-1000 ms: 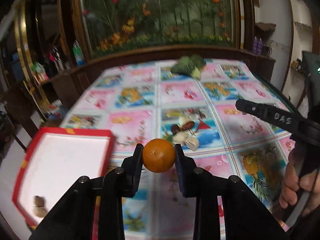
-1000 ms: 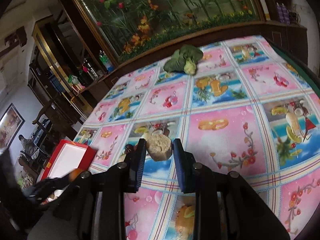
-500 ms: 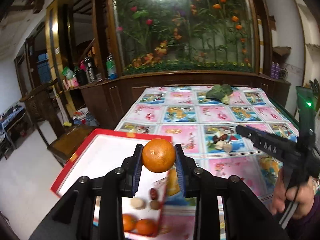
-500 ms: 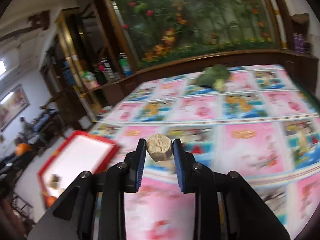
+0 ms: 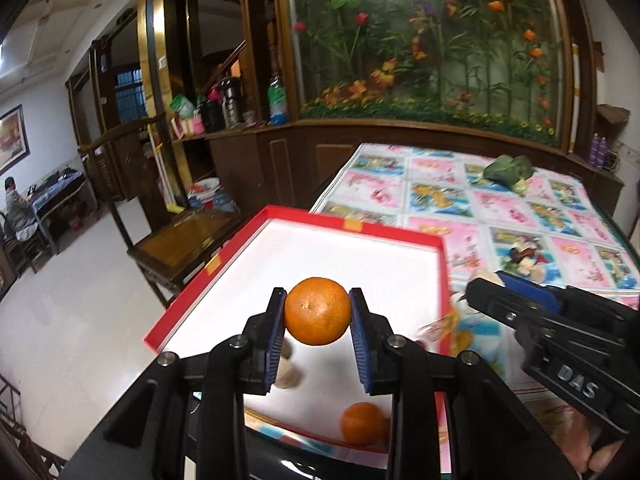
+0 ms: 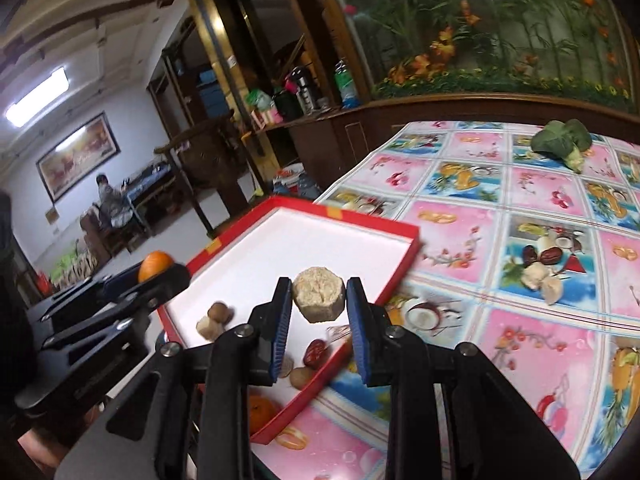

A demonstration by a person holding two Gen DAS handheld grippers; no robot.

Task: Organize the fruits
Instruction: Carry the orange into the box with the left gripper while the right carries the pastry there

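Glossy printed plastic cloth on the counter; matt white tray lining; dimpled orange skin; polished wooden chair

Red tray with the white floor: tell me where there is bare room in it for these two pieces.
The red-rimmed white-floored tray is bare across its middle and far half, up to the far rim. The near end is crowded: brown mushroom-like pieces, a red date and an orange lie there.

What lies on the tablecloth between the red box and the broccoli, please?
Nothing: in the right wrist view only bare patterned tablecloth lies between the red box and the broccoli.
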